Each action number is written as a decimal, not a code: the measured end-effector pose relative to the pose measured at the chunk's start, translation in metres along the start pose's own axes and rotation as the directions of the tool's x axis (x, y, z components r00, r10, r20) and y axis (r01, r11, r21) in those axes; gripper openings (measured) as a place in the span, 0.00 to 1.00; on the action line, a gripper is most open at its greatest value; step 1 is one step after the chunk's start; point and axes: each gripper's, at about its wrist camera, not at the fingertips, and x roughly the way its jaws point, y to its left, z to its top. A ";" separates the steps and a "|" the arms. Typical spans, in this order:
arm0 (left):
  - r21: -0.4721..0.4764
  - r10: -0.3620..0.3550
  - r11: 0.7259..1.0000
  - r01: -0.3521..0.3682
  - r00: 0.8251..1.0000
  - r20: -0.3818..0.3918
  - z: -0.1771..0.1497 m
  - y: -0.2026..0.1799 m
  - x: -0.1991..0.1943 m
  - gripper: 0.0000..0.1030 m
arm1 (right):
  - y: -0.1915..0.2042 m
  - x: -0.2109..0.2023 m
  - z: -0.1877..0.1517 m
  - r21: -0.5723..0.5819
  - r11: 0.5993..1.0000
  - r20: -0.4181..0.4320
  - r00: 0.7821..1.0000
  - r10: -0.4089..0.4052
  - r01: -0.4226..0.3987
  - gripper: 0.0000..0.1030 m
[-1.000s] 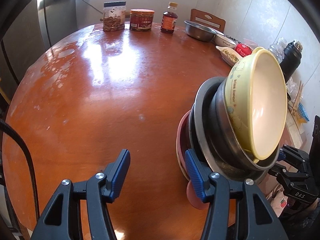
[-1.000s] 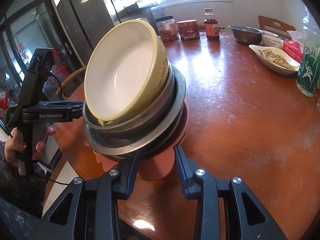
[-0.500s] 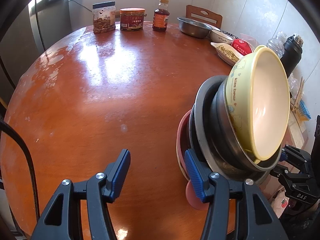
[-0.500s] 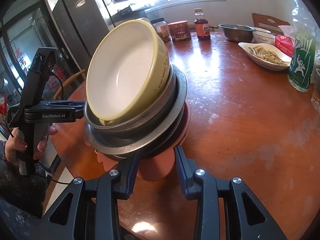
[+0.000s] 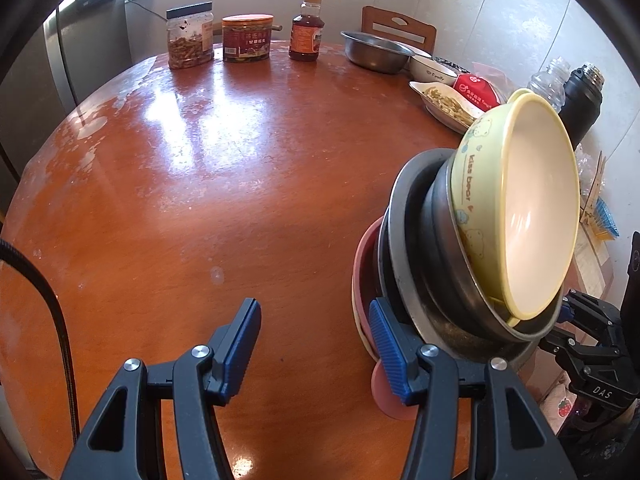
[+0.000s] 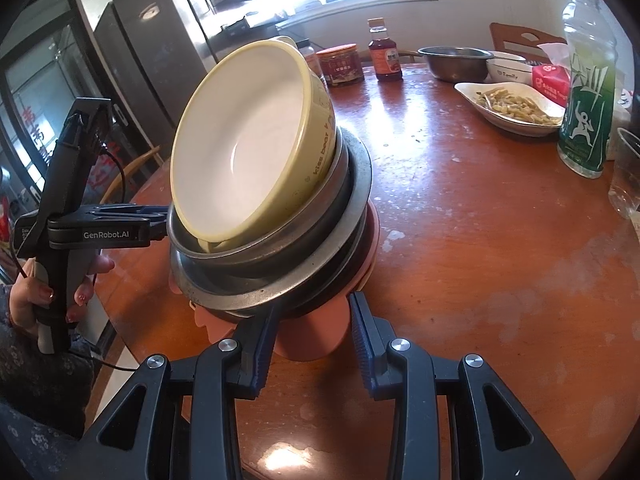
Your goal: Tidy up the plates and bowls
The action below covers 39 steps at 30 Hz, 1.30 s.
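The stack of bowls (image 6: 272, 216), yellow bowl (image 6: 248, 140) on top, tilts above the tabletop (image 6: 480, 240) edge. The right claw (image 6: 314, 334) clamps its pink bottom plate (image 6: 312, 340); the left claw (image 5: 316, 350) is apart, empty, one pad beside the stack. Level it before lowering.

A yellow bowl (image 6: 256, 152) with a white inside is sitting on top, tipping to one side. Under it, shiny metal bowls (image 6: 280, 256) are nesting together. A pink plate (image 5: 362, 280) is lying at the bottom.
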 end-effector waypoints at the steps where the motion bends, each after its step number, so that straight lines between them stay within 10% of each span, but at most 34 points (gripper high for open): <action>1: -0.001 -0.004 1.000 0.004 1.000 -0.001 0.000 0.000 0.000 0.54 | 0.000 0.000 0.000 0.000 1.000 0.000 1.000 -0.001 0.001 0.37; 39: -0.015 -0.019 1.000 0.019 0.999 0.042 -0.004 0.007 -0.007 0.61 | -0.001 -0.003 0.002 0.047 0.995 0.004 0.997 -0.083 0.082 0.42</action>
